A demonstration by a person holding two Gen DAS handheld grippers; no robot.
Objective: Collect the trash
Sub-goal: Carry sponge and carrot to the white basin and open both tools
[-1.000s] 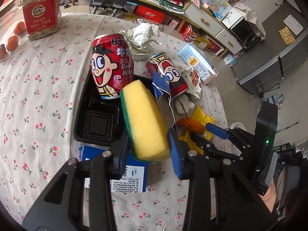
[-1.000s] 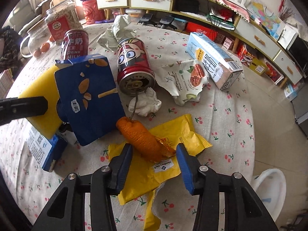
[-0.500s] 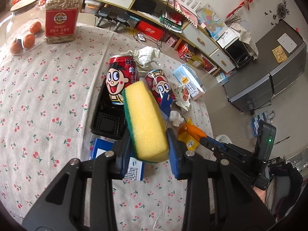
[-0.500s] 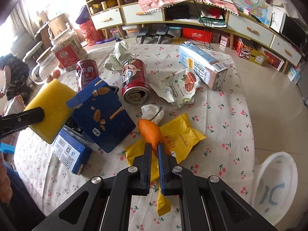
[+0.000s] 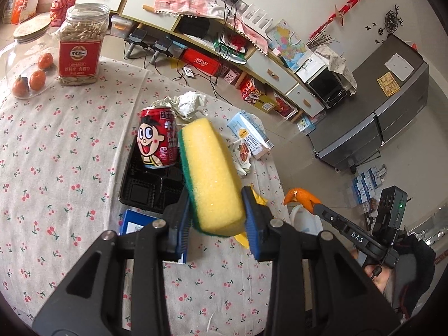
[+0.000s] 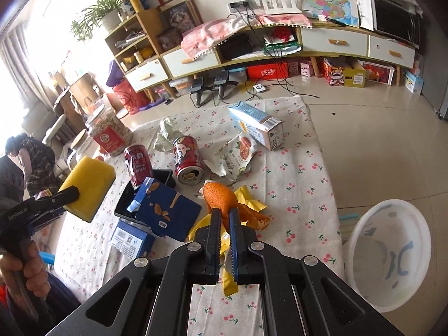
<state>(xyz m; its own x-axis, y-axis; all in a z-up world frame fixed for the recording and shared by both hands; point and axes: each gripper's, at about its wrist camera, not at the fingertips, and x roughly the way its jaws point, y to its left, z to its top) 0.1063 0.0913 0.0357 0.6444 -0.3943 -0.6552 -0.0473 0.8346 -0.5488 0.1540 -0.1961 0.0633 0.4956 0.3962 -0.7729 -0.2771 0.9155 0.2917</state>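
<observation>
Peel pinched in right gripper, lifted off the table, bin beside it looks empty, hard to tell. Left gripper clamps sponge. Cans, carton, wrappers left.

A home living room: low cabinet with drawers, potted plant, fridge, cherry-print tablecloth.

A porous yellow foam sponge with a rough green scouring layer is seen. Glossy printed metal is shown by the red drink can. A matt cotton cherry-print tablecloth is spread out. Shiny black plastic forms the moulded tray. Dimpled, matt orange peel and a smooth white plastic bin are visible.
</observation>
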